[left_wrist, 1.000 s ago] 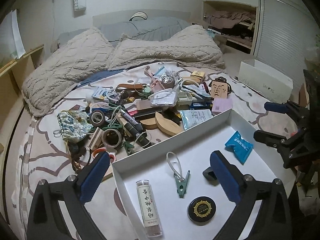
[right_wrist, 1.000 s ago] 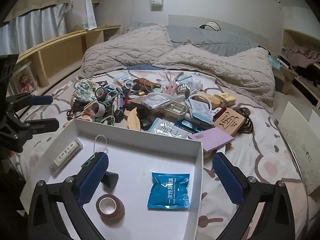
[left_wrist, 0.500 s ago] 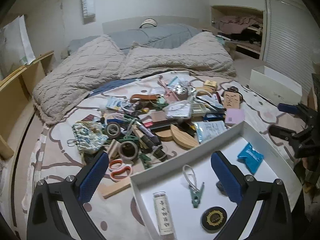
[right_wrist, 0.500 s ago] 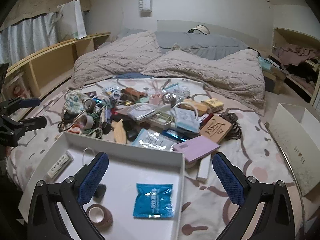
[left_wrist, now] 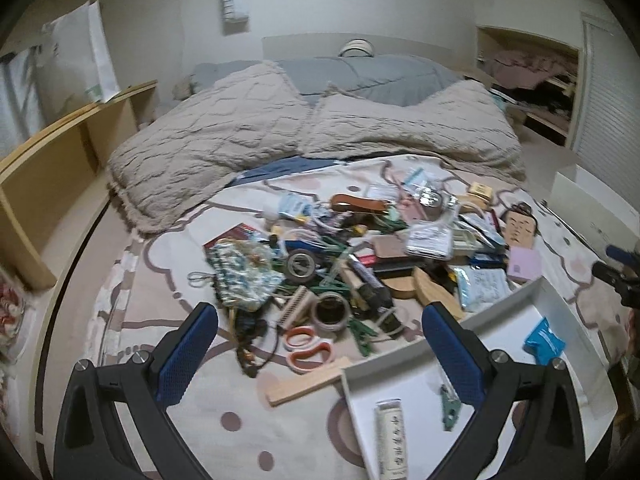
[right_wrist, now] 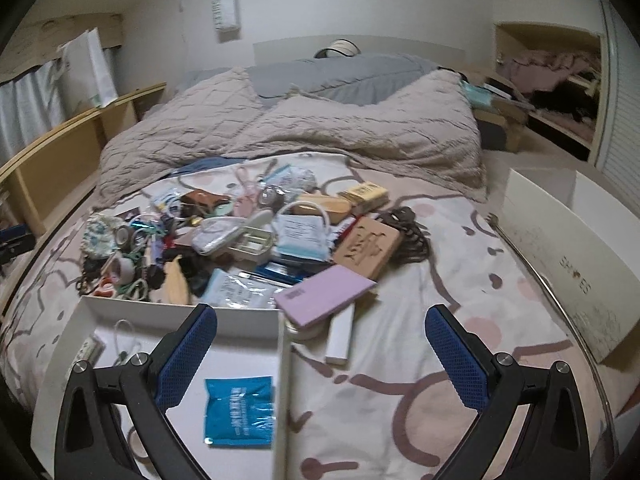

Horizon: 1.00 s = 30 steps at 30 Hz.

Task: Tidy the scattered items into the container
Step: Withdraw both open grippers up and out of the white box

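Note:
A white shallow box lies on the bed at the lower right of the left wrist view and at the lower left of the right wrist view. It holds a blue sachet, a labelled tube and a green clip. A heap of small items lies beyond it: tape rolls, orange-handled scissors, a floral pouch, a pink notepad. My left gripper is open and empty above the scissors. My right gripper is open and empty over the box's right wall.
Beige quilted pillows lie across the back of the bed. A white shoebox lid stands at the bed's right edge. Wooden shelving runs along the left. A wooden stick lies by the box's corner.
Both grippers have pulled away from the box: the left swung left toward the heap, the right swung right toward the notepad. Both stayed open and empty.

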Each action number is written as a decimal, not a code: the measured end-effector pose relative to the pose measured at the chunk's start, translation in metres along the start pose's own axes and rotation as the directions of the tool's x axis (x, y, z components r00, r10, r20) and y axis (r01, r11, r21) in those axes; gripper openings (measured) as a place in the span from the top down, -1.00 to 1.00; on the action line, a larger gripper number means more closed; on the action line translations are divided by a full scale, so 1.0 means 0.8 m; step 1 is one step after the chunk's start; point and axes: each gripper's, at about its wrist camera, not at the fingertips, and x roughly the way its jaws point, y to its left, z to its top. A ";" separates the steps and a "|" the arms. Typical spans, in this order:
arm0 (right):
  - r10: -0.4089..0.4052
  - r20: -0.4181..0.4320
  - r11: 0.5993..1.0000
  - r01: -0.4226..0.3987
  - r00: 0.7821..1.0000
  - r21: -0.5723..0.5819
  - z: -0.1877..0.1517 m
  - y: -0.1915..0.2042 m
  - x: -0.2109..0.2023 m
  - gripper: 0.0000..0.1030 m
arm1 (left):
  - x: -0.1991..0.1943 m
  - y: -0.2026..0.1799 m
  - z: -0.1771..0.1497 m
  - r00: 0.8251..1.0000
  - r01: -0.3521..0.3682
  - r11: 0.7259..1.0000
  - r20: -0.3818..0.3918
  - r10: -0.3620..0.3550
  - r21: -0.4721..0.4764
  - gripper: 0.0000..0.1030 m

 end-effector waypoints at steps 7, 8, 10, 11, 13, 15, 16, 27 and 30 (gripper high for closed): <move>-0.029 -0.041 0.998 0.031 0.999 0.053 -0.004 -0.026 0.023 -1.00 | 0.017 0.035 0.001 0.999 -0.035 0.997 -0.035 0.032 -0.073 -0.99; -0.030 -0.048 0.998 0.033 0.998 0.059 -0.005 -0.028 0.026 -1.00 | 0.022 0.040 0.000 0.998 -0.041 0.996 -0.049 0.037 -0.082 -0.99; -0.034 -0.067 0.996 0.039 0.997 0.075 -0.007 -0.035 0.034 -1.00 | 0.031 0.046 -0.004 0.996 -0.050 0.995 -0.073 0.044 -0.091 -0.99; -0.037 -0.081 0.996 0.043 0.996 0.081 -0.009 -0.038 0.039 -1.00 | 0.036 0.049 -0.007 0.995 -0.057 0.994 -0.087 0.049 -0.093 -0.99; -0.047 -0.107 0.995 0.056 0.993 0.085 -0.012 -0.043 0.048 -1.00 | 0.046 0.055 -0.013 0.992 -0.071 0.993 -0.115 0.060 -0.091 -0.99; -0.055 -0.130 0.994 0.067 0.990 0.088 -0.016 -0.047 0.057 -1.00 | 0.055 0.059 -0.020 0.987 -0.088 0.993 -0.143 0.076 -0.078 -0.99; -0.058 -0.145 0.993 0.072 0.988 0.089 -0.019 -0.050 0.063 -1.00 | 0.059 0.062 -0.023 0.985 -0.091 0.993 -0.153 0.080 -0.069 -1.00; -0.078 -0.231 0.995 0.091 0.970 0.048 -0.034 -0.044 0.101 -1.00 | 0.097 0.086 -0.053 0.963 -0.043 0.999 -0.267 0.033 -0.033 -0.99; -0.074 -0.250 0.995 0.089 0.965 0.047 -0.035 -0.045 0.114 -1.00 | 0.106 0.090 -0.060 0.957 -0.022 0.999 -0.291 0.013 -0.029 -1.00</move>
